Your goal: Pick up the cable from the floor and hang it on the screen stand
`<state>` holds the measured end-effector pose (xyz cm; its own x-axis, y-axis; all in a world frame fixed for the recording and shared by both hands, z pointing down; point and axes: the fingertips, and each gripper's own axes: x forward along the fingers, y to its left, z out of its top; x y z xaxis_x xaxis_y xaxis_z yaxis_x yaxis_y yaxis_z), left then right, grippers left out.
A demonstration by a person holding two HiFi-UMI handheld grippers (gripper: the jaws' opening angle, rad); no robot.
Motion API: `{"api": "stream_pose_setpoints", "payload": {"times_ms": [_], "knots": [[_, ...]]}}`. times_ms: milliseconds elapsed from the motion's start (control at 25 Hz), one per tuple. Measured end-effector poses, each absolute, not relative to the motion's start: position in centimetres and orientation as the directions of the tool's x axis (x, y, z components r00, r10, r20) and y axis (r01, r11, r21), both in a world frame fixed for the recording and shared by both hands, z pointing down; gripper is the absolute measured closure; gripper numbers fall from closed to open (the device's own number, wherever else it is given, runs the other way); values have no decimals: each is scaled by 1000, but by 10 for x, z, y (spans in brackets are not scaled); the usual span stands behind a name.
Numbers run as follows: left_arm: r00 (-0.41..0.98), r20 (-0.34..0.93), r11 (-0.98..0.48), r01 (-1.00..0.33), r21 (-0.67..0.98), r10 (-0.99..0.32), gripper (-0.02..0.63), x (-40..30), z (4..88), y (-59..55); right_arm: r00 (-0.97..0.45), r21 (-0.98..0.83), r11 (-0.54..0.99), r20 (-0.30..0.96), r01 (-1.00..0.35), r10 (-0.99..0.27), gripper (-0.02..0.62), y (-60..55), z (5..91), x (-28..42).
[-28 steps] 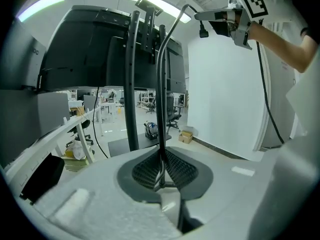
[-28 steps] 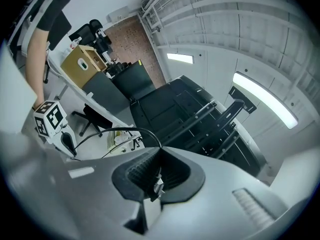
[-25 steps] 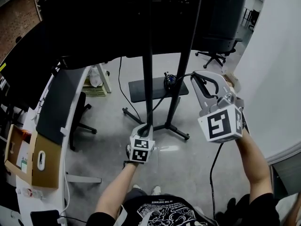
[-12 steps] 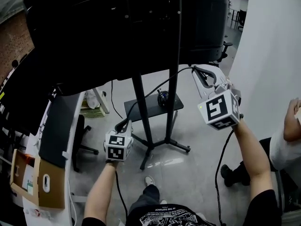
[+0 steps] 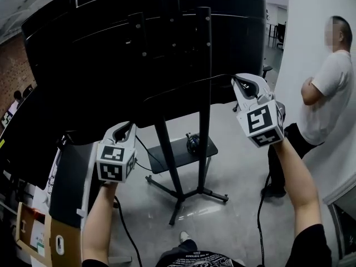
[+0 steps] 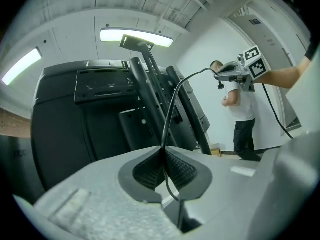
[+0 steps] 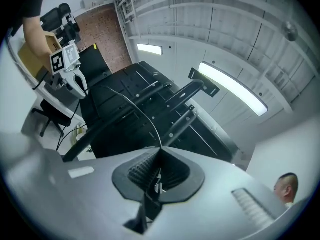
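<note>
Two grippers, one cable (image 6: 172, 104), one screen stand (image 5: 204, 115).
Left gripper (image 5: 123, 128) and right gripper (image 5: 240, 82) each pinch the cable, strung between them before the stand's two uprights (image 5: 167, 149); one screen (image 5: 100, 54) behind; one bystander (image 5: 328, 90) far right.

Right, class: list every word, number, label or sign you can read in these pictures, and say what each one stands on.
No text can be read.
White print on the black shirt: too small and cut off to read.
Cubes on the left gripper and right gripper: square marker patterns only, no words.
Back of the screen: no legible label.
</note>
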<state>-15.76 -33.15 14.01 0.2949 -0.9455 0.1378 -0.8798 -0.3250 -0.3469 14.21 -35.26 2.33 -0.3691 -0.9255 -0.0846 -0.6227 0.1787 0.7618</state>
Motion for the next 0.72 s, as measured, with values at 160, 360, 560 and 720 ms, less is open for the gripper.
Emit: {"api": "stream_pose_setpoints", "payload": {"times_ms": [160, 360, 560, 720], "knots": [[314, 83, -321, -863, -390, -946, 588, -161, 85, -359, -347, 743, 135, -138, -656, -928, 583, -379, -8, 142], [334, 41, -316, -836, -448, -942, 588, -156, 26, -387, -328, 727, 103, -174, -679, -929, 583, -406, -40, 146], [375, 28, -344, -815, -466, -926, 588, -151, -27, -401, -299, 700, 66, -216, -711, -929, 583, -425, -76, 148], [390, 23, -354, -808, -470, -921, 586, -153, -68, -407, -288, 682, 43, -250, -730, -925, 583, -438, -105, 141]]}}
